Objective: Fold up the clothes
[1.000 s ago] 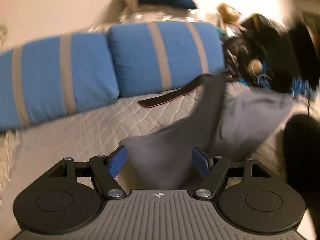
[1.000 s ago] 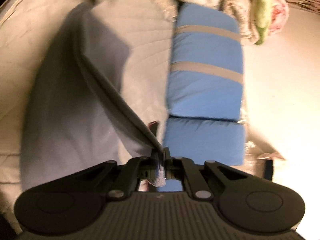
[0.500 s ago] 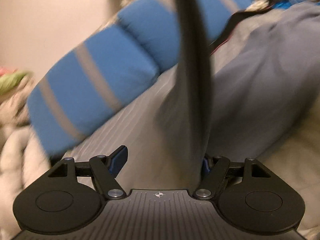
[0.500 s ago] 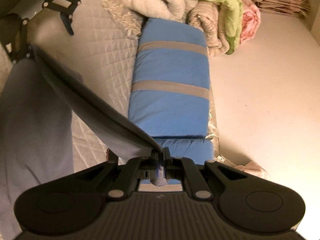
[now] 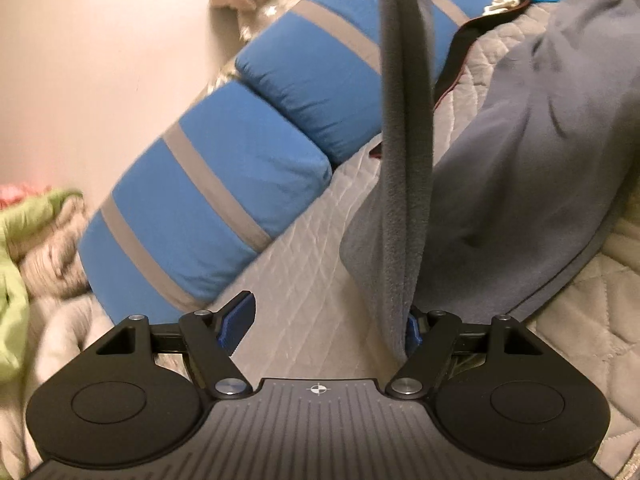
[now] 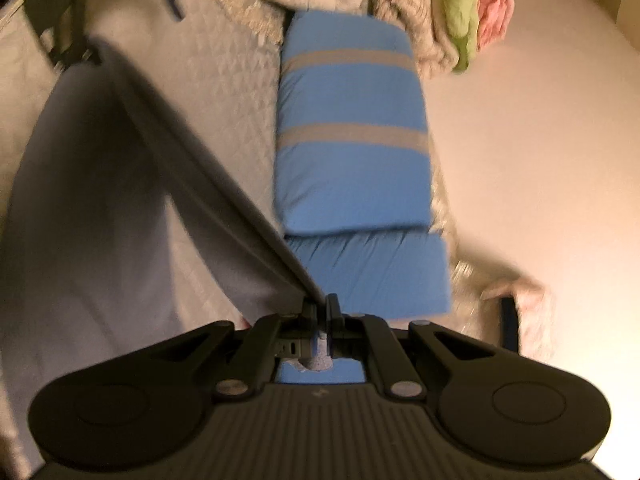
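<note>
A grey fleece garment (image 5: 520, 152) lies on the quilted bed; one edge of it rises in a taut strip (image 5: 406, 120) up out of the left wrist view. My left gripper (image 5: 324, 320) is open; the strip hangs against its right finger (image 5: 412, 330), not clamped. My right gripper (image 6: 322, 308) is shut on the garment's edge (image 6: 224, 184), which stretches away to the upper left. The left gripper shows there, blurred, at the top left (image 6: 60, 20).
Two blue cushions with grey stripes (image 5: 224, 184) (image 6: 352, 140) line the bed along a pale wall. Beige, green and pink bedding is piled beyond them (image 6: 452, 8). A dark strap (image 5: 472, 36) and dark clutter lie at the far end.
The right gripper has lifted the garment's edge into a taut strip. The left gripper has tilted and swung so the strip now hangs by its right finger.
</note>
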